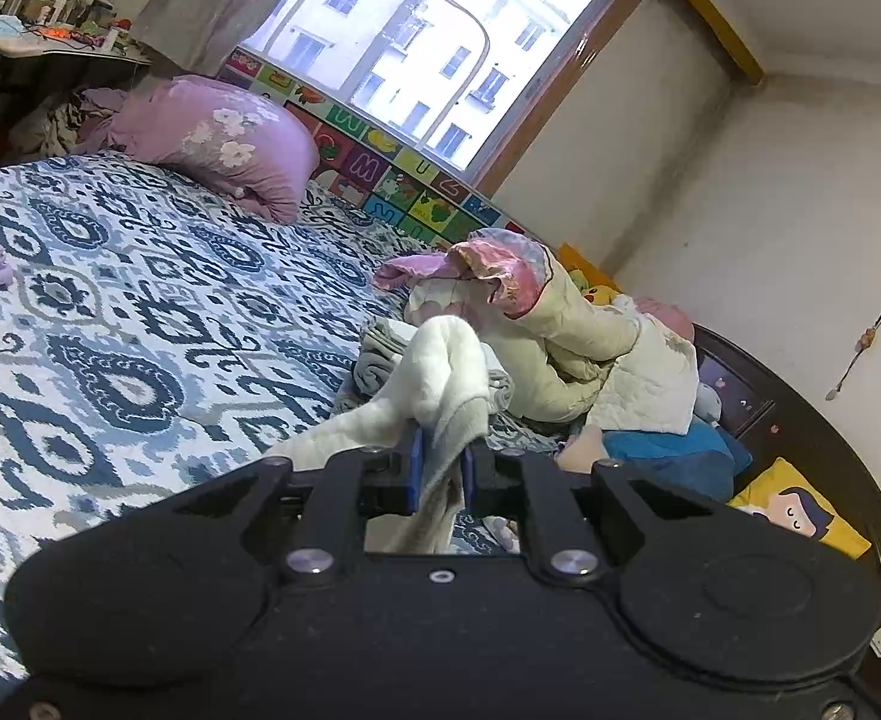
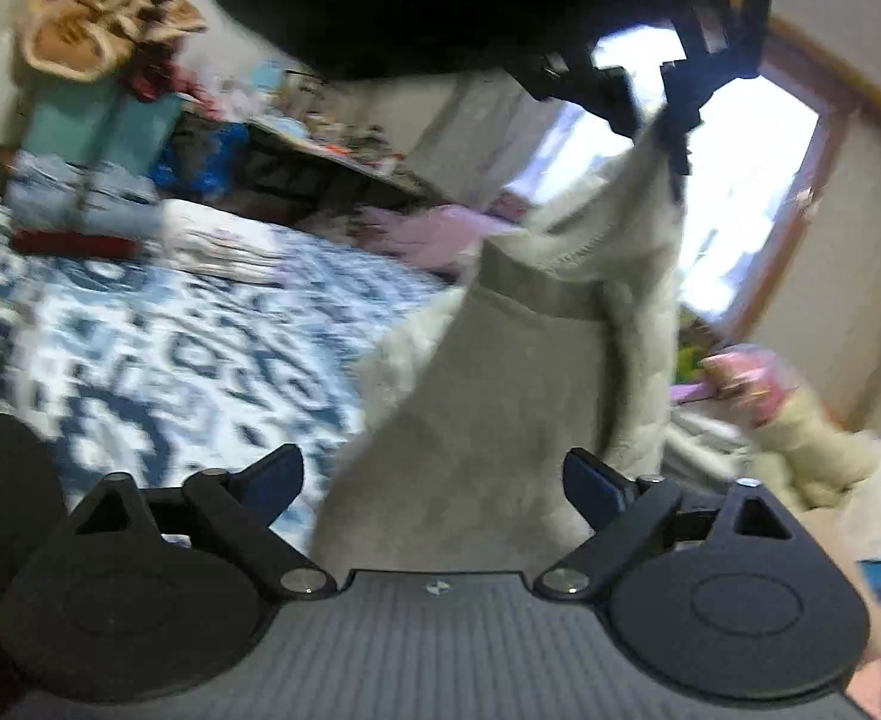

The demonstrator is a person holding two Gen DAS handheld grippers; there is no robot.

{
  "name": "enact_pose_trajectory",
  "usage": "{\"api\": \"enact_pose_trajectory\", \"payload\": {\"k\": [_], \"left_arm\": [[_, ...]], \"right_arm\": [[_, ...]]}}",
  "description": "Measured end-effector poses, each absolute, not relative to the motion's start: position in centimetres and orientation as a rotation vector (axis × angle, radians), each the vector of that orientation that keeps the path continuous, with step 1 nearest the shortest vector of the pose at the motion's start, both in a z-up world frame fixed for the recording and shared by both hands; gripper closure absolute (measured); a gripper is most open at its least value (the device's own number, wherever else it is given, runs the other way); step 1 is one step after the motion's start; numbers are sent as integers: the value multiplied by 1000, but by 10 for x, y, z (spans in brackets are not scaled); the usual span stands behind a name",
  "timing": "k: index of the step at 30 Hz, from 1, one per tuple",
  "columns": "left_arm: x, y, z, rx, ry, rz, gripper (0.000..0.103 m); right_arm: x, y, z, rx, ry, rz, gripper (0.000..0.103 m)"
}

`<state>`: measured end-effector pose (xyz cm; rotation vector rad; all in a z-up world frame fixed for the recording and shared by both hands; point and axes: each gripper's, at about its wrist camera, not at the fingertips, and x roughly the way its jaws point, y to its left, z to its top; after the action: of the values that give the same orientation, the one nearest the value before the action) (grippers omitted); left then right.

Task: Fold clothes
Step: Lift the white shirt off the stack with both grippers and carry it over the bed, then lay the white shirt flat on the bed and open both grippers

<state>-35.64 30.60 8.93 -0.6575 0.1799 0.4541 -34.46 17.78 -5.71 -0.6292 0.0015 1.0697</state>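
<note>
Left gripper (image 1: 440, 471) pinching the cream garment (image 1: 446, 372) by one edge, held up off the bed (image 1: 140, 300), probably so the cloth hangs straight. Right gripper (image 2: 434, 480) spread wide just below the hanging cloth, touching nothing, likely lining up for a lower edge.

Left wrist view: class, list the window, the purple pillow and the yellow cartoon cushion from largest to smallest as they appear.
1. Window
2. Purple pillow
3. Yellow cartoon cushion, partly hidden, so its full size is unsure.
</note>
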Motion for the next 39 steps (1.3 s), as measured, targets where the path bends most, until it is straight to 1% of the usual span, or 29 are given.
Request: {"api": "enact_pose_trajectory", "payload": {"k": [3, 5, 7, 8, 9, 10, 11, 13, 15, 18, 22, 31, 35, 37, 39], "left_arm": [[-362, 309, 89, -663, 172, 463, 93], [-365, 311, 89, -662, 166, 469, 93], [-368, 314, 88, -660, 163, 470, 93], [-369, 316, 87, -659, 164, 470, 93], [-370, 318, 85, -657, 170, 471, 93], [-370, 320, 84, -655, 175, 472, 93], [-371, 322, 82, -653, 181, 473, 93], [-372, 326, 79, -649, 191, 474, 93], [-373, 330, 74, -647, 206, 474, 93], [-376, 337, 66, -647, 232, 463, 93], [-376, 343, 61, -625, 265, 442, 93], [-344, 385, 45, -641, 323, 387, 93], [-323, 401, 44, -583, 319, 376, 93], [-319, 403, 49, -571, 305, 367, 93], [-319, 398, 56, -563, 277, 334, 99]], "right_arm": [[-334, 183, -62, -628, -20, 1003, 20], [-326, 180, -64, -629, -25, 993, 33], [-319, 171, -61, -609, -14, 1001, 54], [-314, 166, -59, -598, -4, 1012, 59], [-309, 161, -58, -587, 5, 1022, 70], [-302, 156, -56, -584, 14, 1025, 76], [-293, 151, -54, -580, 27, 1028, 77], [-276, 144, -49, -556, 66, 1050, 86], [-258, 139, -42, -532, 105, 1064, 89], [-228, 132, -27, -486, 162, 1100, 91], [-197, 131, -9, -504, 153, 1103, 93], [-141, 154, 13, -550, 143, 1132, 94], [-111, 172, 16, -552, 160, 1121, 94], [-102, 176, 21, -536, 155, 1112, 96], [-95, 173, 32, -490, 147, 1106, 96]]}}
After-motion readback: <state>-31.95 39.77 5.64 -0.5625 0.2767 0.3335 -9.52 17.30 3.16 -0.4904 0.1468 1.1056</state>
